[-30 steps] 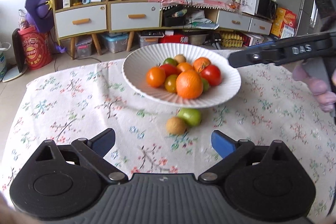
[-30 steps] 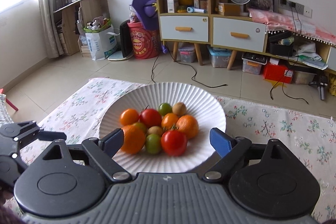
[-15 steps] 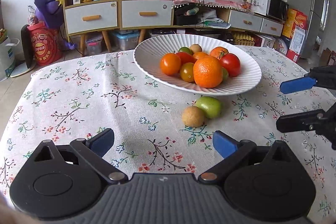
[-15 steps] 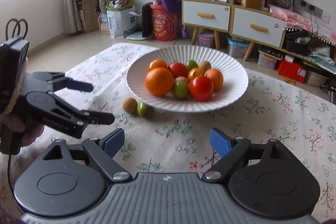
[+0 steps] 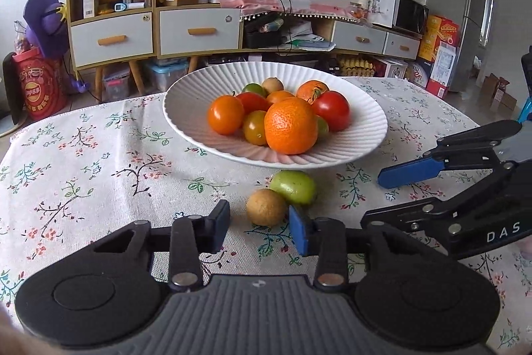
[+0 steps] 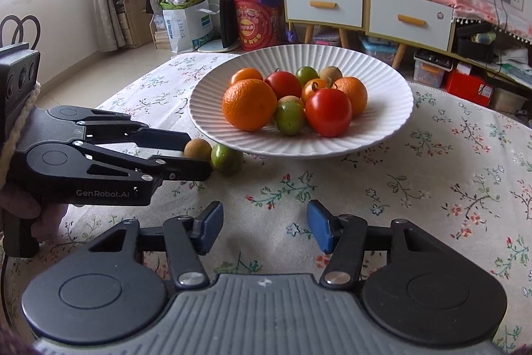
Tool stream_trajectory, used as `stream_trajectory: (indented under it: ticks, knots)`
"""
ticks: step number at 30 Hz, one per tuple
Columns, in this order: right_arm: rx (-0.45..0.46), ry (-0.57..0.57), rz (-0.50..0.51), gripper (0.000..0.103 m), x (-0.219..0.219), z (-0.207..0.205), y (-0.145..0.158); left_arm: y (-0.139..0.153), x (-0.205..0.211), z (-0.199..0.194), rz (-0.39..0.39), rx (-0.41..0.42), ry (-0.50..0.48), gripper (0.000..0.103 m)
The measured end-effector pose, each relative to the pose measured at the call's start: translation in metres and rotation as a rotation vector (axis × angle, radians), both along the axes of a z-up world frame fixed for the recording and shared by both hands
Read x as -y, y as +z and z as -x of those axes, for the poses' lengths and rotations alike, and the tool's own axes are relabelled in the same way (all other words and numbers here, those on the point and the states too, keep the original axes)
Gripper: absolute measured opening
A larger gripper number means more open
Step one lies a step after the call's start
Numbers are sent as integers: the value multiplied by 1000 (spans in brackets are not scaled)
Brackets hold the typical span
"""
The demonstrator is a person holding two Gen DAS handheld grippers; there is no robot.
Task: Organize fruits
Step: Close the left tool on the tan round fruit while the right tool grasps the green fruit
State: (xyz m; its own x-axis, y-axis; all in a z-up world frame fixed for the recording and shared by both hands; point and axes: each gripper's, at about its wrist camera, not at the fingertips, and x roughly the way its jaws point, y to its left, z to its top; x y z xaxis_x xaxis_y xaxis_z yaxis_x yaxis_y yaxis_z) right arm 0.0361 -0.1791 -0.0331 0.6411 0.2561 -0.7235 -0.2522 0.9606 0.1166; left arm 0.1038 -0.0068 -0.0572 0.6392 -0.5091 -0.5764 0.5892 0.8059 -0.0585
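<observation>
Nearest, the left gripper (image 5: 259,227) is closing its jaws; the brown round fruit (image 5: 266,207) lies just ahead of them, not yet pressed. The right gripper (image 6: 264,227) is closing on nothing. The green fruit (image 5: 293,187) touches the brown one. Behind stands the white ribbed plate (image 5: 186,115) of oranges and tomatoes.

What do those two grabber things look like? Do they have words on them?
Both are black, jointed metal with blue pads on the fingertips. The left hand-held gripper says "GenRobot.AI" in white on its side. The right hand-held gripper shows white letters "DAS". Each has a grey ribbed body with two round black discs.
</observation>
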Motion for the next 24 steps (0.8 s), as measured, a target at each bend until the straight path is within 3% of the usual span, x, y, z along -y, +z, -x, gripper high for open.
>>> stream_trajectory:
  ticks: [4, 24]
  knots:
    - [1, 9, -15, 43, -6, -2, -1, 0, 0, 2, 4, 0, 1, 27]
    - [48, -18, -9, 24, -31, -25, -6, 2, -29, 13, -20, -12, 23, 27]
